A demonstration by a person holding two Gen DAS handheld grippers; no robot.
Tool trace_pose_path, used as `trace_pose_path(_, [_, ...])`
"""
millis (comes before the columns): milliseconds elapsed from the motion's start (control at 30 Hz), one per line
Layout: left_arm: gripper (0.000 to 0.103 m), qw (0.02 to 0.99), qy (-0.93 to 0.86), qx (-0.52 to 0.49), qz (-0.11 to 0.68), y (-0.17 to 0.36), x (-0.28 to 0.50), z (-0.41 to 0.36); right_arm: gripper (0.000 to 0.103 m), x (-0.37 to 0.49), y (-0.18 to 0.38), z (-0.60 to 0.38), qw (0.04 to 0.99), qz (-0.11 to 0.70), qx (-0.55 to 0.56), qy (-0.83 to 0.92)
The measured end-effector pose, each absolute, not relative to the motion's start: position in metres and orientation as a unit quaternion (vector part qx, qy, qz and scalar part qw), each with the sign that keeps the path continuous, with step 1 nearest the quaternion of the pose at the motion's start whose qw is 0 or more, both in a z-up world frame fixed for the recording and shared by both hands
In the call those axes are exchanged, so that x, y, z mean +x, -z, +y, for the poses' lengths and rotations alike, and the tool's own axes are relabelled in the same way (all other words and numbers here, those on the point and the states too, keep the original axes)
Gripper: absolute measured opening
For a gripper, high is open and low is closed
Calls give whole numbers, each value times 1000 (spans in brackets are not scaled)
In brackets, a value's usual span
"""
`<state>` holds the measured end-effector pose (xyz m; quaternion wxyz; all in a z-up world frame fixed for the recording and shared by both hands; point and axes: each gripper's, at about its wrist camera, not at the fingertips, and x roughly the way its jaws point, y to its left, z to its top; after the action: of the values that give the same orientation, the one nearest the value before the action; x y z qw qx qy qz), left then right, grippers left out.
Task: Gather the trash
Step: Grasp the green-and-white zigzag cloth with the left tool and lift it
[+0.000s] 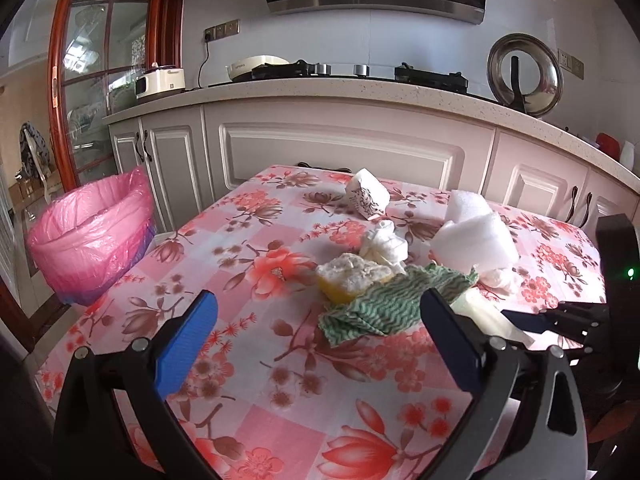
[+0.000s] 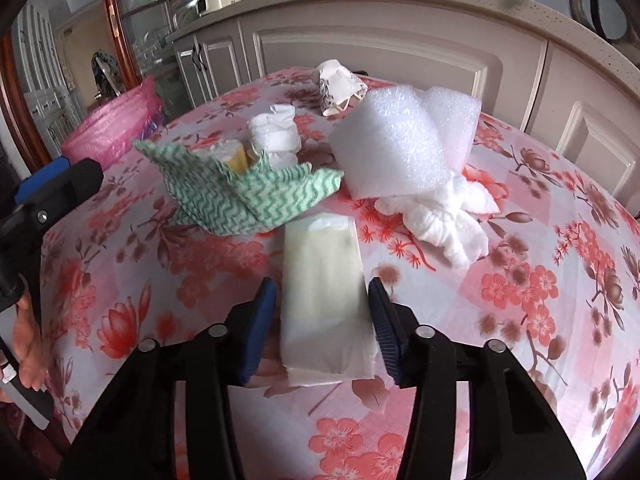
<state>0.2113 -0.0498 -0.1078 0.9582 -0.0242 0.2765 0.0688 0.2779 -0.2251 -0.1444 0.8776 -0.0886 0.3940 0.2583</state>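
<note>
**Seven pieces of trash laid out on one floral table, one bin at its corner**

One table (image 1: 248, 344), covered in a pink floral cloth, is seen in both wrist views, with a row of cream cabinets (image 1: 340, 156) behind it. One bin (image 1: 92, 236), lined with a pink bag, is found at the table's far left corner as the left wrist camera shows it; nothing can be made out inside it.

The trash is gathered near the middle of the table. One folded sheet of white foam (image 2: 396, 144) is the largest piece, and one wad of white tissue (image 2: 444, 216) is pressed against its near end. One green-and-white zigzag cloth (image 2: 244, 196) is spread just beside the foam, with one yellow sponge (image 1: 352, 278) touching its far edge. One flat pale packet (image 2: 324, 292) is laid nearest the right gripper. One smaller crumpled tissue (image 1: 384, 244) is set behind the sponge, and one crushed paper cup (image 1: 368, 194) is tipped on its side furthest back.

The left gripper (image 1: 320, 340) is held wide apart above bare cloth, with nothing between its blue pads. The right gripper (image 2: 322, 320) is spread about the packet's near end, one finger on either side; whether the pads touch it cannot be told.
</note>
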Motion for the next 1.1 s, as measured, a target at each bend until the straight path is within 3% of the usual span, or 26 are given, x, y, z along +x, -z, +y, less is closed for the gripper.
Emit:
trace_pose_path(167, [98,955,-58,-30,290,114,219,-59,33,270,140,-243,894,376,-74,-232])
trace_pose_path(500, [98,961,-35,-10,276,110,254,-97,33,266,120,-294,913,357,-21,-196])
trace_pose_path(733, [98,949,-29,-8,315,131,282,-123,33,270,113,-320,920,346,1,-187])
trace_pose_path(1000, [65,922,-108,-11,372,152,299,-124,33,276,111,-326,918,338,13,-207])
trace_pose_path(1100, [33,922,-105,-1,373,153,300,-126,33,277,108,-323,919,332,11,-214])
